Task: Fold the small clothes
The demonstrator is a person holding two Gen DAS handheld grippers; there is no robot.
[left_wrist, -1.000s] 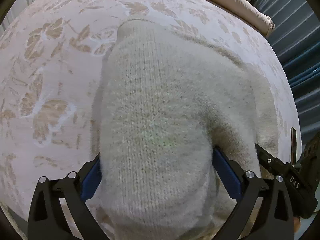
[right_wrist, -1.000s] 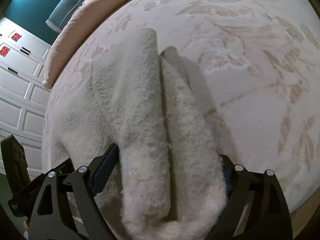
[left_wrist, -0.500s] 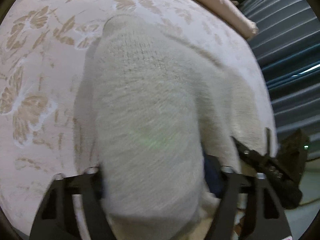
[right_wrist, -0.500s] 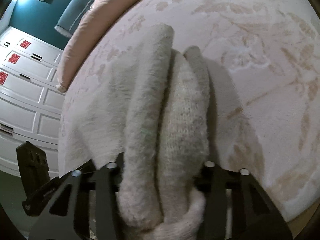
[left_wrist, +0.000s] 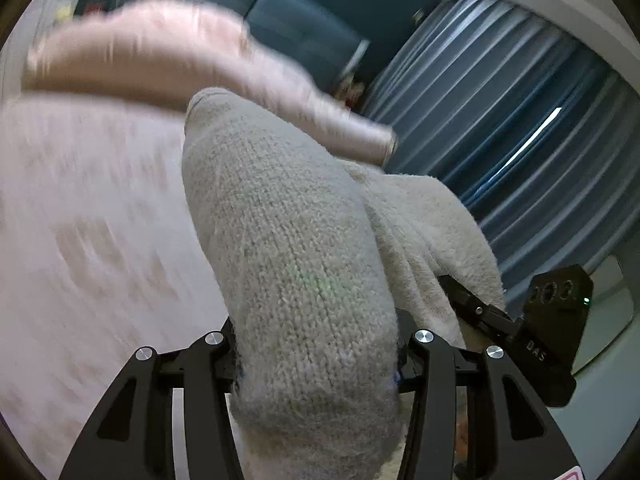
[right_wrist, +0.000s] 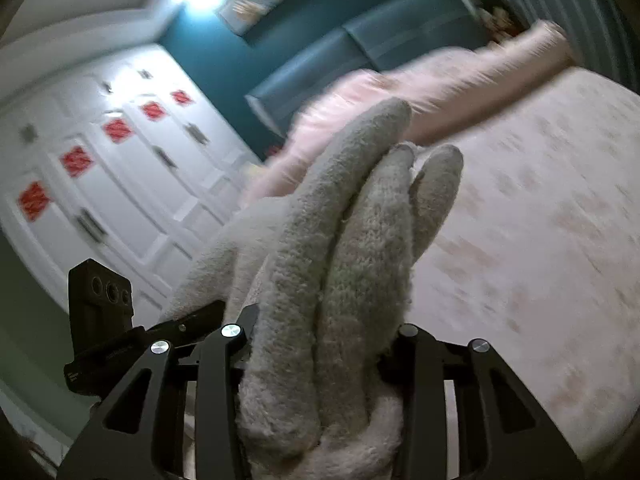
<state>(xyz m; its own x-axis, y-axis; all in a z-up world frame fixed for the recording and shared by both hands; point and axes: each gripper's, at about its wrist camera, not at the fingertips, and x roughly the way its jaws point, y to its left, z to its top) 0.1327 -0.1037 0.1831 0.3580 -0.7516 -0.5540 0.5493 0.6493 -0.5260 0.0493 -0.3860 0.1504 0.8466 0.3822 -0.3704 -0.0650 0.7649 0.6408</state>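
Gripping opposite ends of the knit garment [left_wrist: 296,264]: left gripper [left_wrist: 316,364] just closing on a thick bunch, right gripper [right_wrist: 320,356] clamped on rolled folds. Garment is raised over the bed [right_wrist: 540,240], prob. to carry it into a fold.

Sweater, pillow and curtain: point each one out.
Sweater [left_wrist: 304,264]: left wrist view, on the knit fold between the fingers.
Pillow [left_wrist: 160,60]: left wrist view, on its blurred pink middle.
Curtain [left_wrist: 520,120]: left wrist view, on the blue pleats.
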